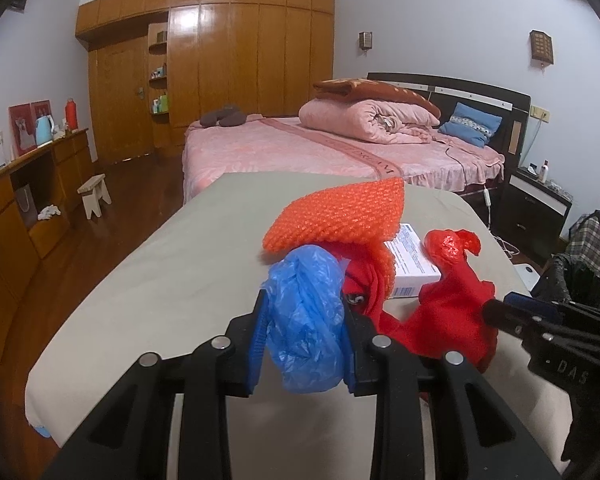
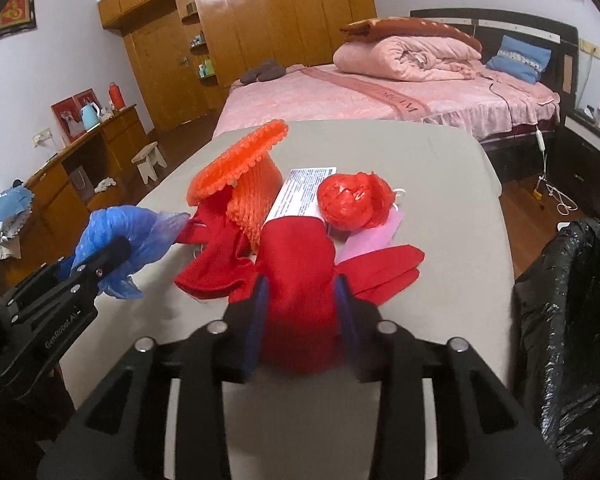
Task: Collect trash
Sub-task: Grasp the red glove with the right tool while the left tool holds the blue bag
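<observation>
Between the jaws of the right gripper (image 2: 302, 316) sits a red cloth (image 2: 300, 280), bunched and soft; the blue pads stand at both its sides, and the picture is blurred there, so I cannot tell if they press on it. Judging by its folds, this cloth is light and limp and will hang down when it is lifted, so the best hold is on the thick bunched middle, not on a thin edge that can slip out.

To the right of this gripper, close by, hangs a black trash bag (image 2: 572, 312), open at the top; I think the trash must go there.

Ahead of the right gripper, on the grey table (image 2: 440, 208), lie the other pieces, from big to small: an orange bubble wrap (image 2: 240, 176), stiff enough to stand in a curve, light and springy, easy to take by its rim; a white box (image 2: 300, 192), flat and rigid, partly under the other things, best gripped across a short side; a red plastic bag (image 2: 350, 200) crumpled into a ball, slippery, good to pinch at its wrinkles.

On the left side, the left gripper (image 1: 304, 332) is clamped on a blue plastic bag (image 1: 306, 320), thin and crushed between the pads. It weighs almost nothing and can slide out if the hold loosens.
</observation>
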`<state>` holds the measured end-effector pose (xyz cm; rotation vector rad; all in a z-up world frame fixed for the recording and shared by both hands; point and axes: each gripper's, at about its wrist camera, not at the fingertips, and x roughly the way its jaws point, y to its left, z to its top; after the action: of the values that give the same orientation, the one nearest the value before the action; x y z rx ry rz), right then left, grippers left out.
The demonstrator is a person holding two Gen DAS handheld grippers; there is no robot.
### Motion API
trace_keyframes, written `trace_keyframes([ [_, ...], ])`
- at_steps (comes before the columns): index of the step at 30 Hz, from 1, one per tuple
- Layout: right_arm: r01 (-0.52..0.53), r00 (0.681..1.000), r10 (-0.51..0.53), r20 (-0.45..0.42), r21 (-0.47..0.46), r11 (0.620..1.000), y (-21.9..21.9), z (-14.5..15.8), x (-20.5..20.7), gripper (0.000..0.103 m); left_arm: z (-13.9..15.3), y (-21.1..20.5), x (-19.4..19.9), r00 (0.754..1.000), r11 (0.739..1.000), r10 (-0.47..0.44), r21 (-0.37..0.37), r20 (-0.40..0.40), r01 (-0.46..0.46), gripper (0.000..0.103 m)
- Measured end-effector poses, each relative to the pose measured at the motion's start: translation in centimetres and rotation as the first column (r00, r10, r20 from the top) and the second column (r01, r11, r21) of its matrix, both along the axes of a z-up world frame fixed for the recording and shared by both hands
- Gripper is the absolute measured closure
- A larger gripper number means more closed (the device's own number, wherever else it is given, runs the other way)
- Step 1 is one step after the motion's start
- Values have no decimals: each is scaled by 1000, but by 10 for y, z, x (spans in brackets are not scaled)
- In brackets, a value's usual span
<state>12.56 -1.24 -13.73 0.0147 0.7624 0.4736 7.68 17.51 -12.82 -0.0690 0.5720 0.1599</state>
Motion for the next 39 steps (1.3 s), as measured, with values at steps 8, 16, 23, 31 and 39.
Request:
trace_keyframes([
  [8,-42,999,42,-25,-34,999,10,-8,3,96,1,-1,0,1000,1000,-8,5,-1,8,72],
  [16,-30,999,29,32,28,999,-5,23,-9,100,9,-6,-2,1000,1000,-20,10,13,20,72],
  [23,-1,994,-7,105,79,997,-34,64,-22,100,26,-20,-7,998,999,-55,3,43,55,72],
  [31,36,992,-53,117,141,989,-69,85,-30,100,40,-42,-13,992,994,-106,-4,64,106,72],
  [39,85,986,-99,132,107,991,-90,86,-36,100,49,-60,-16,987,989,-147,2,72,147,72],
])
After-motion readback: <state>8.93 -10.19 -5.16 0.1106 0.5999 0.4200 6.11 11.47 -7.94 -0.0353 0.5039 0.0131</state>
